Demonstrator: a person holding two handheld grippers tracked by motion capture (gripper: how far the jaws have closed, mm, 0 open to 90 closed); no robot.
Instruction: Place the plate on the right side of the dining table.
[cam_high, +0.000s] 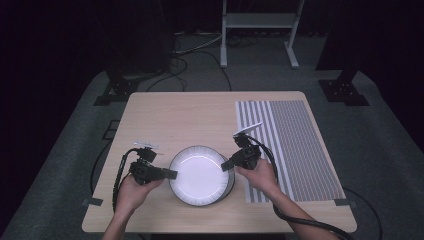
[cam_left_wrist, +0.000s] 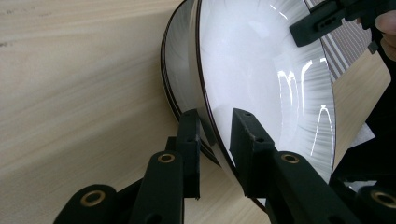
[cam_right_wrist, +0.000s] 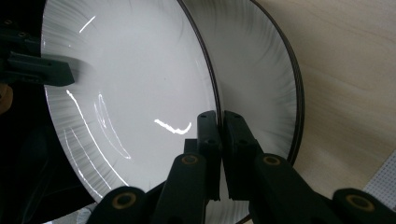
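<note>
High view shows us with both grippers on the bowl (cam_high: 201, 174): right gripper (cam_high: 226, 165) fingers clamped on its rim, left gripper (cam_high: 172, 174) fingers straddling it, lift not started.

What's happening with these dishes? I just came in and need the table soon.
A person is working a claw in each hand on a stack of white bowls at the near middle of a wooden table. The right claw is shut on the top bowl's rim. The left claw straddles the opposite rim, but there is a gap at one pad. The bowls sit on the table, beside a striped mat.
</note>
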